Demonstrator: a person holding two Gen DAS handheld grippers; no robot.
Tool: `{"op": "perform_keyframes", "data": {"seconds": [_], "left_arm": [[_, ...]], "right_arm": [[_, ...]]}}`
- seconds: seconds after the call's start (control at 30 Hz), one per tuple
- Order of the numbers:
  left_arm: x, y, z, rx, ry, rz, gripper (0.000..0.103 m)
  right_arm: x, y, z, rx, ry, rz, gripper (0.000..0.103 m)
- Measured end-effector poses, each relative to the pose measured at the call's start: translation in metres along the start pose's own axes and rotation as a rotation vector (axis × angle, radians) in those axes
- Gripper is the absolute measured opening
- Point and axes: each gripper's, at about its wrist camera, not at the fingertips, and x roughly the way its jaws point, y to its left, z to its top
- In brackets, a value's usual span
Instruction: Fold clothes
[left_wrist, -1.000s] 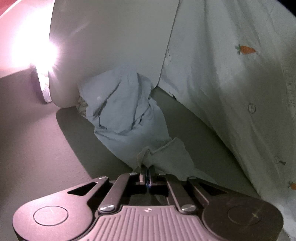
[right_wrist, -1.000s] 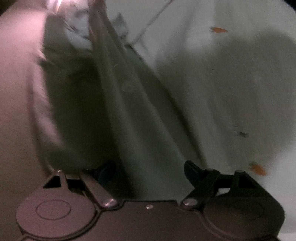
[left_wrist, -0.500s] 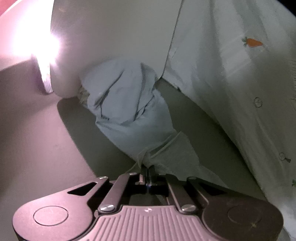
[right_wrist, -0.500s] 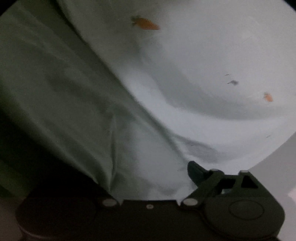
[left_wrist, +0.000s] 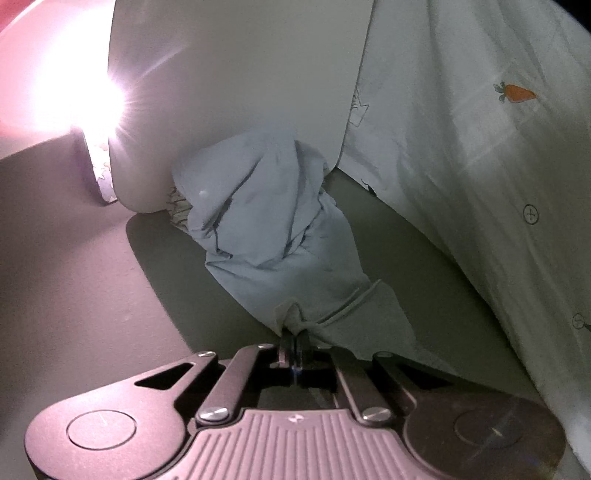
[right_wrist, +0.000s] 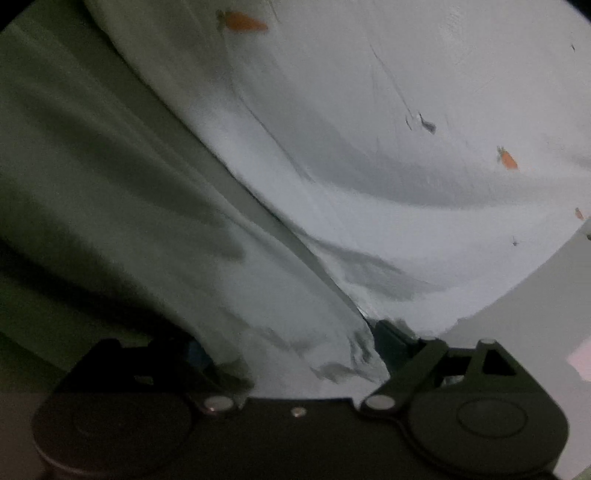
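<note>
The biggest thing in both views is the pale carrot-print fabric (right_wrist: 388, 155), a wide sheet or cover with small orange carrots and round button-like marks. A second ago the right wrist view was a blur of dark folds sliding past; half a second ago the cloth had filled the frame, and now it sits almost the same, only sharper, with a long crease running from upper left down to the fingers. In the left wrist view the same fabric (left_wrist: 480, 155) drapes down the right side, and its carrot mark has drifted slightly rightward and lower over the second.

Next in size is the light blue garment (left_wrist: 269, 229), bunched in a crumpled column on the grey desk (left_wrist: 74, 288) below a white curved panel (left_wrist: 236, 74). It has barely changed shape across the three frames. A bright glare burns at the upper left.

The right hand-held gripper (right_wrist: 291, 350) points only slightly downward, its jaws standing wide apart after a little more opening during the last second; the fabric spills between them, and whether either pad presses on it cannot be told.

The left hand-held gripper (left_wrist: 294, 341) tilts steeply down toward the desk, jaws together and pinching the near hem of the light blue garment, just as before.
</note>
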Motion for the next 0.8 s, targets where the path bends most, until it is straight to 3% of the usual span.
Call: {"op": "perform_keyframes", "data": {"seconds": [0.17,0.4,0.53,0.63,0.8], "left_arm": [[0.005,0.001,-0.004,0.000,0.016,0.016,0.001],[0.007,0.011,-0.011,-0.002,0.038,0.055,0.001],[0.016,0.016,-0.021,0.034,0.064,0.096,0.002],[0.033,0.018,-0.035,0.085,0.121,0.116,0.002],[0.040,0.017,-0.051,0.217,0.142,0.186,0.013]], "right_arm": [[0.004,-0.011,-0.023,-0.013,0.091,-0.086,0.089],[-0.018,-0.040,-0.042,-0.036,0.043,-0.169,0.090],[-0.028,-0.040,-0.057,-0.056,0.110,-0.112,0.091],[-0.013,-0.038,-0.065,-0.029,0.212,0.005,0.091],[-0.010,-0.048,-0.068,0.039,0.280,0.081,0.091]]}}
